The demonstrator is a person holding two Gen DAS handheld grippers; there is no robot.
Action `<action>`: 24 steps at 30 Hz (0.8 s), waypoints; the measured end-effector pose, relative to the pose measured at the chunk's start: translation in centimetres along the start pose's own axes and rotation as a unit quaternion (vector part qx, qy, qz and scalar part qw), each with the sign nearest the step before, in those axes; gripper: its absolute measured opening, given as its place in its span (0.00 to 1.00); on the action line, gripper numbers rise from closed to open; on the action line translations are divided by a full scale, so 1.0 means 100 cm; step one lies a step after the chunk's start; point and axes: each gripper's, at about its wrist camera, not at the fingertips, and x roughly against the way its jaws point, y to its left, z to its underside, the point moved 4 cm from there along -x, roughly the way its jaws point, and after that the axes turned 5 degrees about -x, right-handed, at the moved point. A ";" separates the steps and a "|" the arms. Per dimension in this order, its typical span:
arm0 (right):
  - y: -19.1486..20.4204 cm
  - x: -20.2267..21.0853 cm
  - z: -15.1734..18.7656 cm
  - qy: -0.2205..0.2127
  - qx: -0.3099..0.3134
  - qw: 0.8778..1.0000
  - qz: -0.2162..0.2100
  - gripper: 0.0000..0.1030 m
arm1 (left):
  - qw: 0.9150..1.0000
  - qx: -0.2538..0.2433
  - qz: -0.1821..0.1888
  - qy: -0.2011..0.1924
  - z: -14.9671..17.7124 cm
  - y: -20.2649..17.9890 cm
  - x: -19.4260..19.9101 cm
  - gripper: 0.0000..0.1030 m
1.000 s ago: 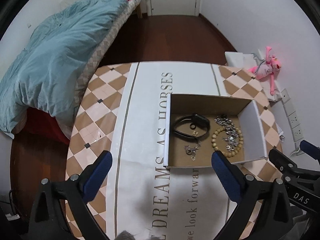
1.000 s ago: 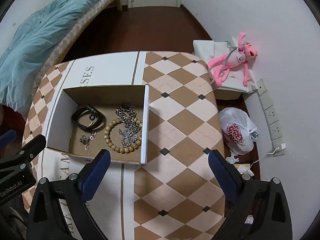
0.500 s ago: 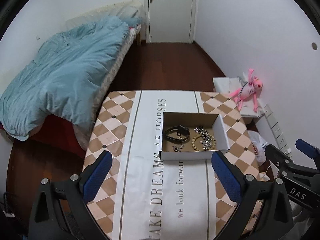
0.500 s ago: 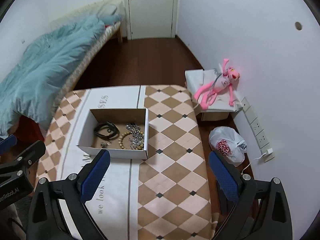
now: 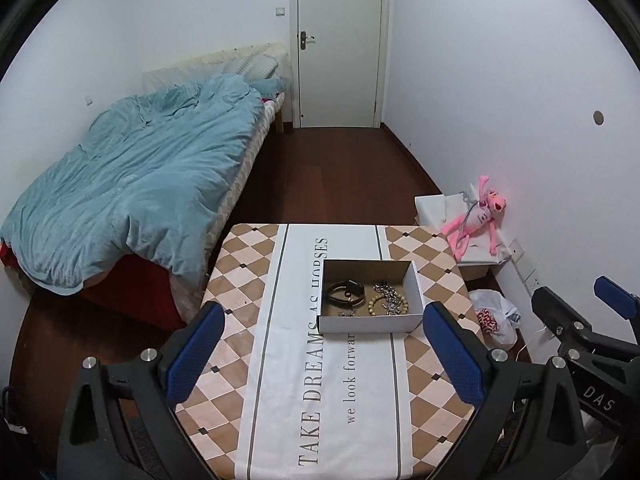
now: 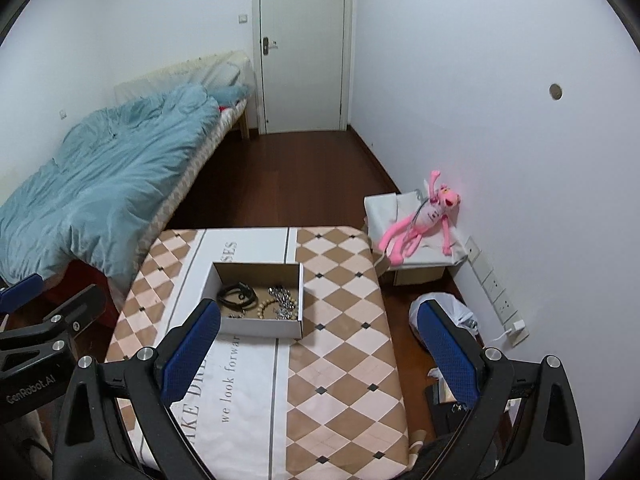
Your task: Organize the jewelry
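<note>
An open cardboard box [image 5: 370, 323] [image 6: 260, 326] sits on the table. It holds a black wristband [image 5: 346, 293] [image 6: 237, 294], a beige bead bracelet [image 5: 376, 305] [image 6: 264, 307], a silver chain [image 5: 390, 295] [image 6: 283, 300] and a small silver piece [image 5: 346, 313]. My left gripper [image 5: 320, 356] is open and empty, high above the table's near end. My right gripper [image 6: 316, 352] is open and empty, also high and well back from the box. Each gripper shows at the edge of the other's view.
The table [image 5: 248, 280] has a checked cloth with a white printed runner. A bed with a blue duvet [image 5: 132, 192] stands left. A pink plush toy [image 6: 424, 220] lies on a low white box by the right wall. A white plastic bag [image 6: 448, 312] lies on the floor.
Both grippers have pulled up and back from the box, which now looks much smaller; the door and walls have come into view. Both stay open and empty.
</note>
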 end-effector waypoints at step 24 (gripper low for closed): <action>0.002 -0.074 -0.025 0.073 0.006 0.997 0.010 0.99 | 0.997 -0.003 -0.006 0.081 -0.016 -0.006 -0.059 0.98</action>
